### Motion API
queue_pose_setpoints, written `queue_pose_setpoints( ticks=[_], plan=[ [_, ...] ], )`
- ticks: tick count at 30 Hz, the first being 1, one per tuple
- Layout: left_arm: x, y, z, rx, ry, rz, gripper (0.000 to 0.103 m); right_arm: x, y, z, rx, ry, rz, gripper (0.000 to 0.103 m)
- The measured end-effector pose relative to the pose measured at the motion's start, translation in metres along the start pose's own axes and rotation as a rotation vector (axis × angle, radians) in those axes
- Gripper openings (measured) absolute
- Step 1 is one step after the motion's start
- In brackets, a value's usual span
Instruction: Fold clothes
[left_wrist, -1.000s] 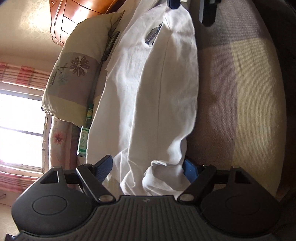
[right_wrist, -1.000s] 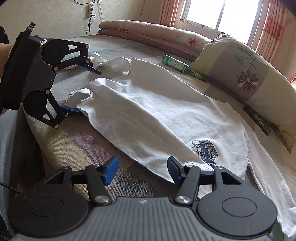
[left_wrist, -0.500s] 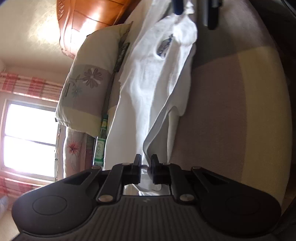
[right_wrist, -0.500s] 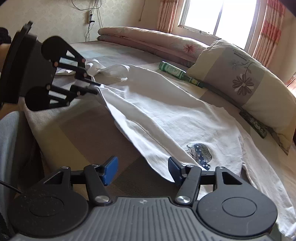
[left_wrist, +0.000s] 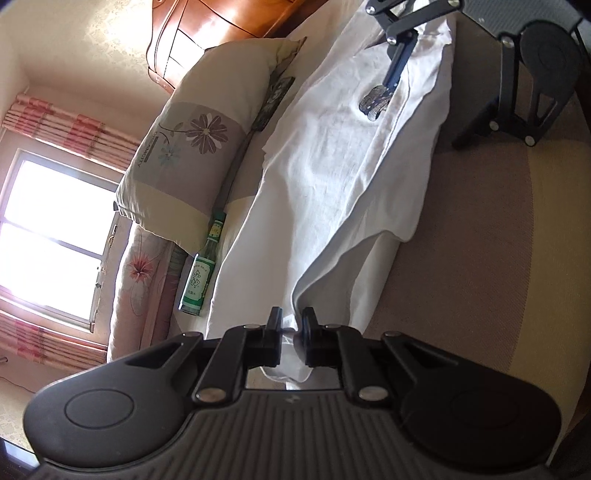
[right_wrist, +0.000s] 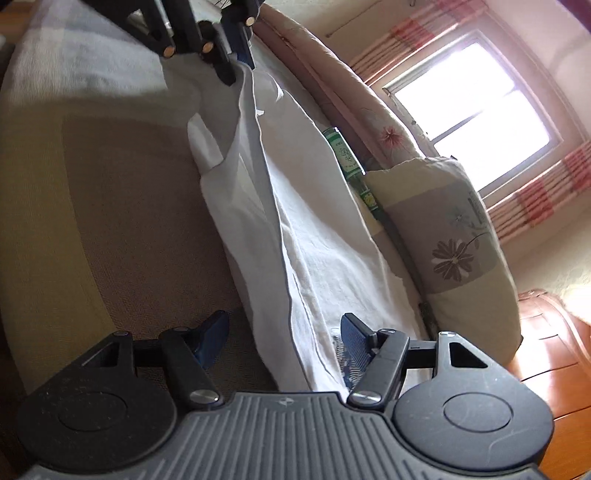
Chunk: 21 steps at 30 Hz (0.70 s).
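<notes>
A white T-shirt (left_wrist: 332, 177) with a small dark chest print (left_wrist: 373, 101) lies stretched along the bed; it also shows in the right wrist view (right_wrist: 295, 229). My left gripper (left_wrist: 291, 321) is shut on one end of the shirt and lifts it. It appears in the right wrist view (right_wrist: 232, 62) at the top. My right gripper (right_wrist: 284, 332) is open, its blue pads on either side of the shirt's other end by the print. In the left wrist view it (left_wrist: 402, 62) sits at the top right.
A striped brown and cream bedcover (left_wrist: 480, 229) lies under the shirt. A flower-print pillow (left_wrist: 195, 155), a green glass bottle (left_wrist: 203, 269) and a rolled quilt (right_wrist: 332, 85) line the window side. A wooden headboard (left_wrist: 207, 33) stands beyond.
My left gripper stayed shut on the shirt end and raised it. My right gripper tilted and moved in so its open fingers straddle the shirt by the print.
</notes>
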<state>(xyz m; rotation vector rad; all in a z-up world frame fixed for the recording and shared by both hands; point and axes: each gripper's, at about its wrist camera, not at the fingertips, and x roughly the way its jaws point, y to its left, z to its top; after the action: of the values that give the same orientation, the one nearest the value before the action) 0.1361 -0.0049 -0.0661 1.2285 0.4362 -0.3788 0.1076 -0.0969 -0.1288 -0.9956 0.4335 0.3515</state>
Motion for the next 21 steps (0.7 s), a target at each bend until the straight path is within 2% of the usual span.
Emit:
queue_pose_setpoints(
  ticks=[4,6,7,8,10,11,15,17,21],
  plan=[
    [0.003,0.001,-0.004,-0.018,0.0,-0.005,0.011,0.004,0.008,-0.008,-0.097,0.004,-0.13,0.071],
    [0.007,0.0,-0.004,-0.017,0.006,-0.004,0.012,0.003,0.009,-0.01,-0.123,0.0,-0.141,0.063],
    [0.009,0.0,-0.004,-0.017,0.01,-0.004,0.012,0.002,0.009,-0.011,-0.126,-0.003,-0.136,0.05],
    [0.011,0.0,-0.004,-0.018,0.013,-0.004,0.012,0.001,0.009,-0.011,-0.13,-0.007,-0.131,0.031],
    [0.012,0.002,-0.004,-0.019,0.021,-0.007,0.012,-0.006,0.005,-0.009,-0.119,-0.019,-0.107,0.011],
    [0.011,0.003,-0.004,-0.016,0.021,-0.006,0.011,-0.01,-0.001,-0.006,-0.087,-0.021,-0.083,0.007],
    [-0.002,0.008,-0.005,0.005,0.015,0.002,0.011,-0.029,-0.042,0.001,0.06,-0.029,0.009,0.004],
    [-0.011,0.012,-0.005,0.01,0.018,0.017,0.007,-0.041,-0.063,0.004,0.107,-0.035,0.037,0.004],
    [-0.039,0.026,-0.006,-0.048,0.007,-0.03,0.006,-0.069,-0.099,0.006,0.2,-0.035,0.191,0.004]
  ],
)
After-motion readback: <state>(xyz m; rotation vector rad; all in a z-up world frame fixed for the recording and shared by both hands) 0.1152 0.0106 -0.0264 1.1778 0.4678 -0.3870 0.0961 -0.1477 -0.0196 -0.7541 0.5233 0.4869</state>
